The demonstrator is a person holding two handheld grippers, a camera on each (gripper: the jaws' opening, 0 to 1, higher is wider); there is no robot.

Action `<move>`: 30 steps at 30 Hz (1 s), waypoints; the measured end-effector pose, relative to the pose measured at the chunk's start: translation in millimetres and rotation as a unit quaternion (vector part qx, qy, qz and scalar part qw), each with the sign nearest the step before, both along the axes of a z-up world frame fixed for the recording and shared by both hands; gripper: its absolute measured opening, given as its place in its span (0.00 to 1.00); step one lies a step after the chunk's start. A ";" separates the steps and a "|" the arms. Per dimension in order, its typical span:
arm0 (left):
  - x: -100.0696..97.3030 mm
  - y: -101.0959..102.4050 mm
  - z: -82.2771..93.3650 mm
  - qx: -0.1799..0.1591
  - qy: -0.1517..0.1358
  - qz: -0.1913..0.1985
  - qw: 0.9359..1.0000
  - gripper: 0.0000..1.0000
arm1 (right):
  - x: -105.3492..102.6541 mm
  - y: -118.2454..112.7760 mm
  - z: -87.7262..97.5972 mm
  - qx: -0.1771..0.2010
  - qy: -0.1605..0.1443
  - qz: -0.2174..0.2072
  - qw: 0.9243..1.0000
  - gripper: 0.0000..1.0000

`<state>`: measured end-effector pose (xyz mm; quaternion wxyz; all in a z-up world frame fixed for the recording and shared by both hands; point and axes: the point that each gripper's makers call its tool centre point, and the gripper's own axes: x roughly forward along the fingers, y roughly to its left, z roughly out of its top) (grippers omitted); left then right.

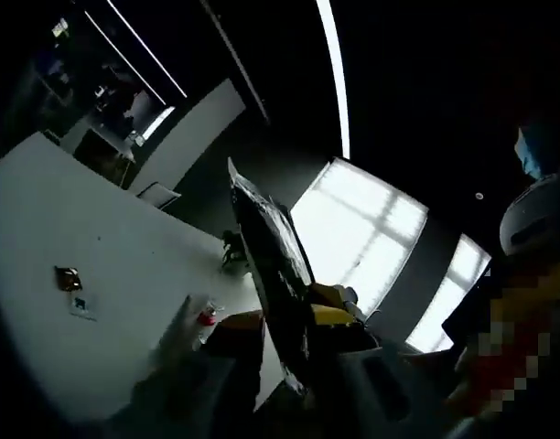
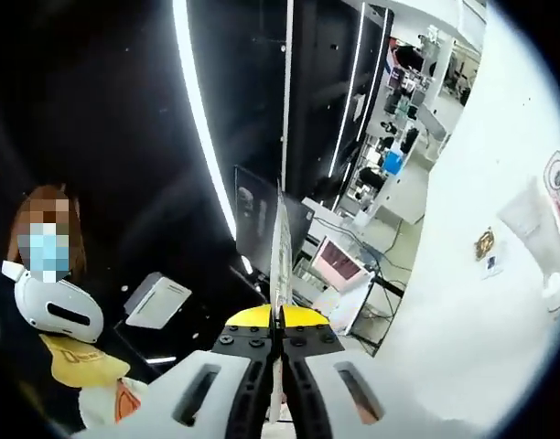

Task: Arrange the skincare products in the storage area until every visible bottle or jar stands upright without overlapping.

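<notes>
In the left gripper view, a thin flat packet [image 1: 271, 247] with a dark printed face stands up from between my left gripper's [image 1: 296, 358] jaws, which are shut on its lower edge. In the right gripper view, my right gripper [image 2: 278, 343] is shut on a thin flat packet [image 2: 280, 242] seen edge-on, rising straight up from the closed jaws. A small clear bottle with a red cap [image 1: 206, 317] lies on the white table [image 1: 70, 219]. Both grippers are lifted above the table and point out into the room.
A brown sachet [image 1: 68, 277] and a small card [image 1: 81, 306] lie on the table. In the right gripper view the table [image 2: 463, 302] holds a clear pouch [image 2: 534, 219], a small sachet [image 2: 484, 242] and a round label [image 2: 559, 178]. A person wearing a headset [image 2: 56, 306] stands close by.
</notes>
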<state>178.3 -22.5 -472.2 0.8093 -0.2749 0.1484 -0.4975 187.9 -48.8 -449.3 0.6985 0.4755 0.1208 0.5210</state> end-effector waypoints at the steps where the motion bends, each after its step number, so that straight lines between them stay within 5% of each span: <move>1: -3.7 -2.8 -1.7 0.008 -0.002 -0.014 1.000 0.21 | 0.3 0.4 -1.5 -0.002 0.003 -0.001 1.000 0.01; 6: -2.0 -1.4 -3.3 0.002 0.009 -0.005 1.000 0.09 | 4.1 -1.1 -14.8 -0.027 0.023 -0.016 0.999 0.01; 9: 0.7 -0.1 -29.6 0.037 0.056 0.007 0.998 0.08 | 6.4 -0.3 -35.0 -0.084 0.032 -0.038 0.995 0.01; 14: 1.9 -0.6 -50.9 0.033 0.115 0.016 0.993 0.02 | 12.1 -2.0 -71.1 -0.158 0.062 -0.066 0.983 0.01; 20: 5.8 2.3 -59.2 0.026 0.120 0.014 0.992 0.00 | 15.1 -3.7 -80.5 -0.179 0.067 -0.078 0.978 0.01; 23: 9.1 3.9 -77.1 0.019 0.151 0.016 0.988 0.01 | 17.5 -3.9 -90.9 -0.190 0.077 -0.079 0.975 0.01; 27: 15.2 8.6 -99.1 0.047 0.154 0.043 0.986 0.09 | 18.0 -7.3 -103.5 -0.196 0.092 -0.082 0.973 0.01; 30: 11.1 7.1 -105.6 0.038 0.166 0.025 0.985 0.06 | 16.8 -10.2 -115.1 -0.208 0.106 -0.082 0.969 0.01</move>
